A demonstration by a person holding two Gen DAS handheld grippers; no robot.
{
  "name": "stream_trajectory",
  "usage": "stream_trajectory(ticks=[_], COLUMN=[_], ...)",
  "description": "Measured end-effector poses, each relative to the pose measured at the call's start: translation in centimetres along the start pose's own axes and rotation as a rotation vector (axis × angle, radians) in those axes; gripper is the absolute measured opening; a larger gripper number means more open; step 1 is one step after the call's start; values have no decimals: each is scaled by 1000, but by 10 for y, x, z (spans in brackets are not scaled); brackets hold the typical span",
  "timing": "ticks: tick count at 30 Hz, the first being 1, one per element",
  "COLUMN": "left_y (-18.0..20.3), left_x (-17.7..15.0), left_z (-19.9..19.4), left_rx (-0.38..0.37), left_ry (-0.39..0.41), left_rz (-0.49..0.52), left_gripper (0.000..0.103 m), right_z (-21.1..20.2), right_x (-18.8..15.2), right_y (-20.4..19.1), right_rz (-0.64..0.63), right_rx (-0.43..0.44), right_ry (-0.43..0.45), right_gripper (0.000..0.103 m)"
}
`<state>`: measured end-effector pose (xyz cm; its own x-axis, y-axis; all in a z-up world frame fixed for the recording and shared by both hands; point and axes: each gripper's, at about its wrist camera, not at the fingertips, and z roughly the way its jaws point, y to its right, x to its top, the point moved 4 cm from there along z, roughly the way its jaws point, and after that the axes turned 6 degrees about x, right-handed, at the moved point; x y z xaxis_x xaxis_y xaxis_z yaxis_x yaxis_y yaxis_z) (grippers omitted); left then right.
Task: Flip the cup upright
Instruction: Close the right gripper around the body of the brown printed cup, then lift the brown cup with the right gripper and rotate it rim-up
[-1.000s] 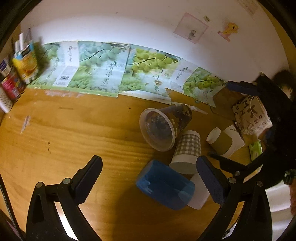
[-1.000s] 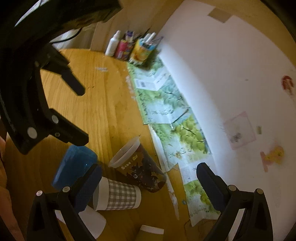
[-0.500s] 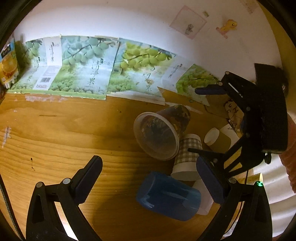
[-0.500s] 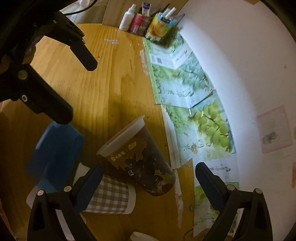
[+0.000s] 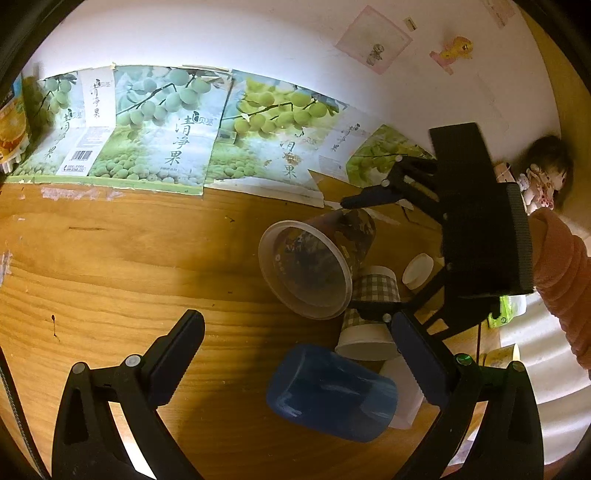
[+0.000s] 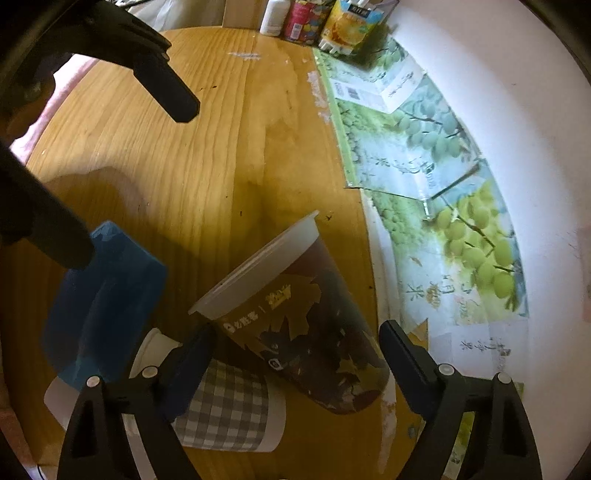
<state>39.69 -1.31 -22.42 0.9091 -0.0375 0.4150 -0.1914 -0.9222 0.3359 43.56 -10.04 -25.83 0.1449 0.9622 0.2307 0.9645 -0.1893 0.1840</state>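
Observation:
A clear plastic cup with a brown leaf print point(image 5: 317, 266) lies on its side on the wooden table, its mouth toward the left wrist camera. It also shows in the right wrist view point(image 6: 295, 325). My right gripper point(image 6: 295, 354) is open, with its fingers on either side of the cup's narrow end, not touching as far as I can see. It shows in the left wrist view point(image 5: 354, 254) too. My left gripper point(image 5: 295, 354) is open and empty, above a blue cup point(image 5: 332, 391) on its side.
A checked paper cup point(image 6: 225, 410) lies beside the brown cup. A white cup point(image 5: 406, 395) lies behind the blue one, and another small cup point(image 5: 417, 271) lies further right. Grape-print cartons point(image 5: 166, 129) line the wall. Bottles and boxes point(image 6: 317, 18) stand at the far corner.
My right gripper has moved in toward the brown cup, which now sits between its open fingers. My left gripper has shifted slightly. The cups have not moved.

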Motion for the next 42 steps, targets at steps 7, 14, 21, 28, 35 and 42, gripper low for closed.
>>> stream_trajectory(ticks=[7, 14, 21, 28, 35, 42], left_y=[-4, -9, -14, -10, -5, -2], left_x=[-2, 0, -2, -2, -5, -10], left_z=[-5, -7, -8, -15, -22, -30], left_rx=[-12, -10, -2, -23, -45, -41], left_ry=[6, 0, -9, -1, 2, 7], left_rz=[-43, -74, -95, -87, -84, -81], left_gripper=[101, 101, 101, 101, 101, 101], right_z=[6, 15, 18, 17, 13, -1], right_x=[6, 12, 16, 14, 8, 5], right_y=[7, 17, 33, 48, 48, 48], right_rz=[3, 35, 171, 330, 453, 573], right_rx=[17, 0, -8, -28, -33, -53], right_ry=[0, 2, 25, 14, 17, 70], right_gripper=[85, 85, 83, 76, 73, 72])
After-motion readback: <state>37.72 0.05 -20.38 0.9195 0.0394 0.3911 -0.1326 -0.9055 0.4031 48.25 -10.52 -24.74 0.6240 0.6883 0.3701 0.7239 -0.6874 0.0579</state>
